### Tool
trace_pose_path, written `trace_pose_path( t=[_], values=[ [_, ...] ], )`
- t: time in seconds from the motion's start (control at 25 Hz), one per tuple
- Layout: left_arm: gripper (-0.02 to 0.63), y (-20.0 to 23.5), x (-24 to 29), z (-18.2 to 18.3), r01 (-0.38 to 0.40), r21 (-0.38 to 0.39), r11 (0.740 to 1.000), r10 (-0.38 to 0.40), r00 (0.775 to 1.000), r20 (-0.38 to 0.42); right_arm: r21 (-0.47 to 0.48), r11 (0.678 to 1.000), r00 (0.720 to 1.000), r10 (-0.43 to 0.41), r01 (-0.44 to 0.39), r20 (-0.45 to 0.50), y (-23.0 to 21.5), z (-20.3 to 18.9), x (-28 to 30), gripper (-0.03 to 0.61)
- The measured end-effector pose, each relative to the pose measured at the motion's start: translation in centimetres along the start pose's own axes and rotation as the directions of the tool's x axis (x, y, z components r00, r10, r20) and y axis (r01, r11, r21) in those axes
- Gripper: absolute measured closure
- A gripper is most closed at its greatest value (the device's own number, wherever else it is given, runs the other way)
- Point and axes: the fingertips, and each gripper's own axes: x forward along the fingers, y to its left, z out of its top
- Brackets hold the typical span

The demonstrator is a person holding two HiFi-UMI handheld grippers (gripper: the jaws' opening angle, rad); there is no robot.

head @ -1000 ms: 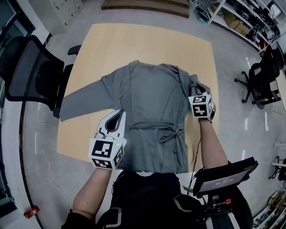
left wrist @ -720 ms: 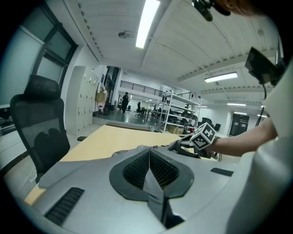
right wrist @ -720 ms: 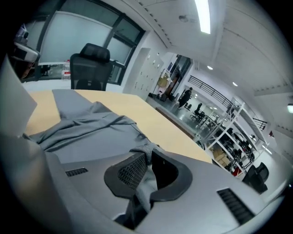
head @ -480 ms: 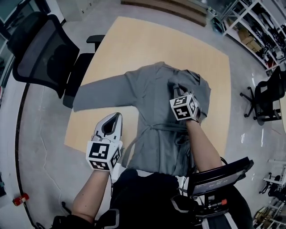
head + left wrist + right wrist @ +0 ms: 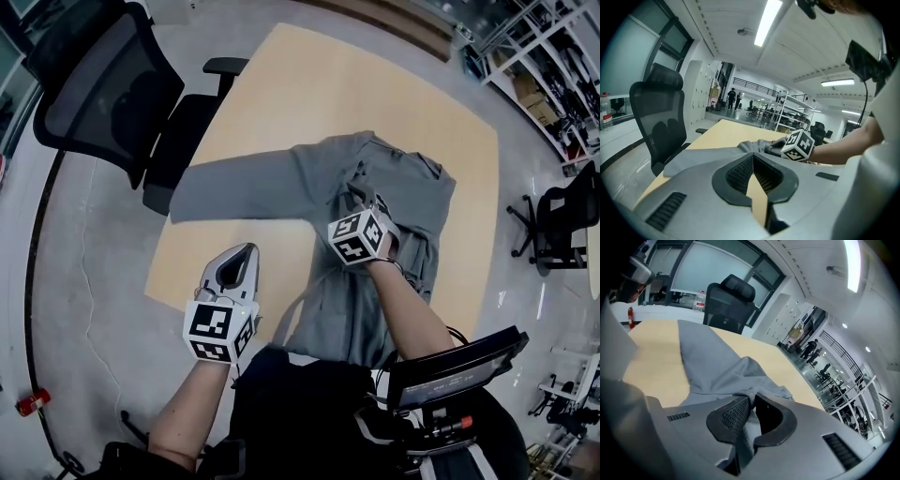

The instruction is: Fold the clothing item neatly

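We find no words, numbers or brand names that can be read in any of these views. The marker cube (image 5: 221,330) on the left gripper (image 5: 242,255), like the one on the right gripper (image 5: 364,199), bears only black-and-white square patterns, not letters. The dark screen (image 5: 459,368) at the person's chest shows faint lines too small for us to make out.
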Motion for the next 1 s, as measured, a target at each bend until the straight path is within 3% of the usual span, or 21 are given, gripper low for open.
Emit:
trace_pose_path(
  t=[0.16,0.36,0.64,0.76,0.84,0.92,1.0],
  values=[
    [0.614,0.2,0.1,-0.8,0.018,-0.008,1.0,-0.018,1.0,-0.014,-0.041,0.999,1.0,0.018,-0.018,-0.003,2.5,-0.3,-0.7,0.542],
    [0.614,-0.6,0.9,-1.3,0.058,0.008,0.998,-0.058,0.998,-0.035,0.017,0.999,0.999,0.039,-0.039,0.011,3.2,-1.0,-0.9,0.541],
    [0.614,-1.4,1.2,-1.7,0.071,0.017,0.997,-0.07,0.996,-0.05,-0.121,0.987,0.985,-0.09,0.108,0.146,1.7,2.9,-1.7,0.543],
    [0.614,-1.4,1.0,-2.0,0.063,0.013,0.998,-0.062,0.996,-0.058,-0.218,0.976,0.997,0.022,-0.005,0.074,4.3,1.8,-0.6,0.541],
    [0.614,-1.2,0.8,-2.5,0.06,0.006,0.998,-0.06,0.996,-0.066,-0.181,0.981,0.996,0.082,-0.076,0.026,5.4,0.8,-0.1,0.54],
    [0.614,-1.0,0.7,-2.9,0.057,-0.001,0.998,-0.057,0.996,-0.073,-0.062,0.991,0.992,0.123,-0.122,0.025,5.2,0.5,-0.4,0.535],
    [0.614,-0.7,0.8,-3.2,0.054,-0.006,0.999,-0.054,0.995,-0.079,0.071,0.98,0.983,0.181,-0.184,0.044,4.7,0.6,-0.9,0.495]
  ],
)
